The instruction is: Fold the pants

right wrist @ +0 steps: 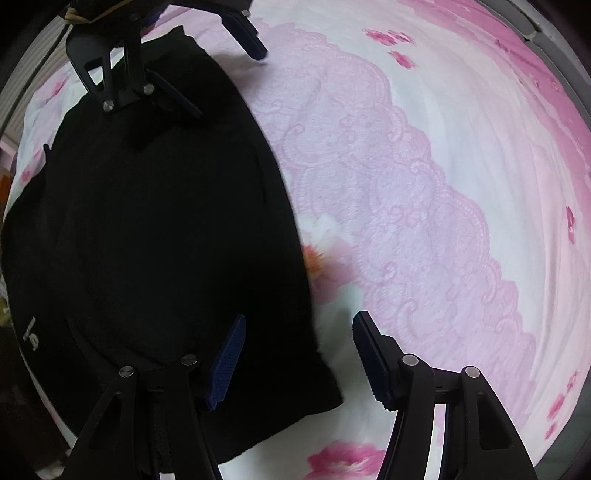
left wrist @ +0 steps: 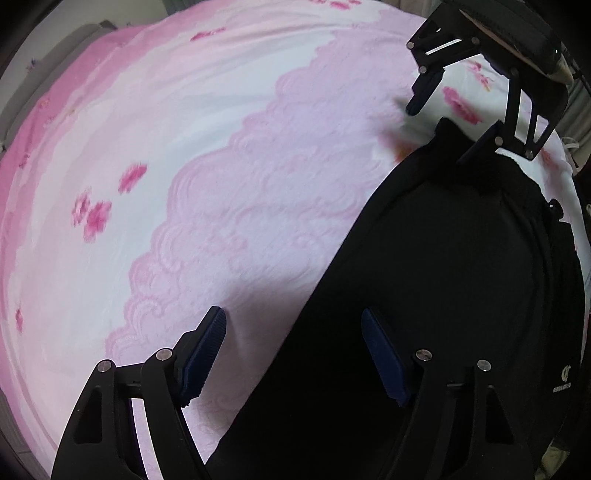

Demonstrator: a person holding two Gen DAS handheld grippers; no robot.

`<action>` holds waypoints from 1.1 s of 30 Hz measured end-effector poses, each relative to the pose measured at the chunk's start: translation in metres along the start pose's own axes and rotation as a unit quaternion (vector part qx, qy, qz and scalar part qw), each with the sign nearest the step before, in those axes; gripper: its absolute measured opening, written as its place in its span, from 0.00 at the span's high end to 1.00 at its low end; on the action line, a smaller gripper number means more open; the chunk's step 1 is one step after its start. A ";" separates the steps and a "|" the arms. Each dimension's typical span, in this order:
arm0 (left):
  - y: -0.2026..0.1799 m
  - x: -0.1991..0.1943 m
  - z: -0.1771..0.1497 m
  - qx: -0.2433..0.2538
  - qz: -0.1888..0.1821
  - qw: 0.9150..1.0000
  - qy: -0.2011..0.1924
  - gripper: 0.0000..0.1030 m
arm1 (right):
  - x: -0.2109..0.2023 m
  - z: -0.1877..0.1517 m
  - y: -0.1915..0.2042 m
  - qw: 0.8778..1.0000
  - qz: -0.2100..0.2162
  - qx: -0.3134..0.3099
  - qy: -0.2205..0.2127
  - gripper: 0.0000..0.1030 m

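Black pants (left wrist: 461,277) (right wrist: 166,221) lie flat on a pink floral bedsheet (left wrist: 221,166) (right wrist: 443,184), with a small white logo (left wrist: 563,376) (right wrist: 33,336) near one edge. My left gripper (left wrist: 293,321) (right wrist: 225,79) points down over the pants' long edge, jaws wide apart: one blue pad is over the sheet, the other over the black cloth. My right gripper (right wrist: 300,321) (left wrist: 443,125) straddles the same edge further along, near a corner of the pants, also with jaws apart. Neither pair of pads presses the cloth together.
The sheet with its lace-pattern band (left wrist: 229,229) (right wrist: 406,192) stretches wide beside the pants. A grey bed frame or floor shows past the mattress edge (left wrist: 74,40) (right wrist: 554,26). Clutter lies beyond the bed's other side (left wrist: 580,110).
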State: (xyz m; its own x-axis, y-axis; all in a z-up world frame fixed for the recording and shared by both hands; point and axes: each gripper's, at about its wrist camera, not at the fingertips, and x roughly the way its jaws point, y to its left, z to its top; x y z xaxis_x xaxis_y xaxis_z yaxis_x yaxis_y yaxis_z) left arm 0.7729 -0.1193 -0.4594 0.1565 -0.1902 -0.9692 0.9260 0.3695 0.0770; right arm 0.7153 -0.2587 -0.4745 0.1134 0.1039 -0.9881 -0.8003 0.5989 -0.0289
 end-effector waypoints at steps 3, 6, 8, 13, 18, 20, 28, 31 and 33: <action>0.005 0.009 -0.002 -0.007 -0.007 1.000 0.012 0.26 | 0.007 0.004 -0.011 1.000 0.013 0.004 0.015 0.40; 0.006 0.019 -0.003 -0.015 -0.015 1.000 0.020 0.28 | 0.016 0.006 -0.016 0.999 0.033 0.005 0.024 0.40; 0.007 0.023 -0.004 -0.024 -0.031 0.999 0.025 0.39 | 0.024 0.006 -0.015 0.999 0.042 0.002 0.031 0.40; 0.006 0.026 -0.013 -0.037 -0.064 0.997 0.030 0.67 | 0.033 0.004 -0.013 0.998 0.062 -0.002 0.024 0.61; -0.010 0.014 -0.030 -0.028 -0.029 0.999 0.006 0.87 | 0.023 -0.001 -0.017 0.997 0.072 -0.003 -0.002 0.89; -0.017 0.006 -0.037 -0.030 -0.012 0.999 -0.007 0.91 | 0.011 -0.005 -0.019 0.998 0.058 -0.003 -0.019 0.91; -0.053 -0.055 -0.066 -0.051 0.040 0.996 -0.060 0.94 | -0.065 -0.029 -0.003 0.996 -0.035 -0.028 -0.074 0.94; -0.075 -0.088 -0.079 -0.061 0.065 0.993 -0.078 0.94 | -0.089 -0.040 0.023 0.991 -0.085 -0.047 -0.097 0.94; -0.096 -0.108 -0.091 -0.059 0.079 0.991 -0.087 0.94 | -0.110 -0.049 0.034 0.984 -0.119 -0.062 -0.113 0.94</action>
State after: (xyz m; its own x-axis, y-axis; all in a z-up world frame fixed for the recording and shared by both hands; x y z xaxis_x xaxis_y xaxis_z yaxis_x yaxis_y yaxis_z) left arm 0.6360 -0.0517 -0.3829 0.3624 -0.2715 -0.8916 0.8405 0.5087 0.1867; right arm 0.6463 -0.2887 -0.3741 0.4232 0.1543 -0.8928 -0.7996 0.5270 -0.2879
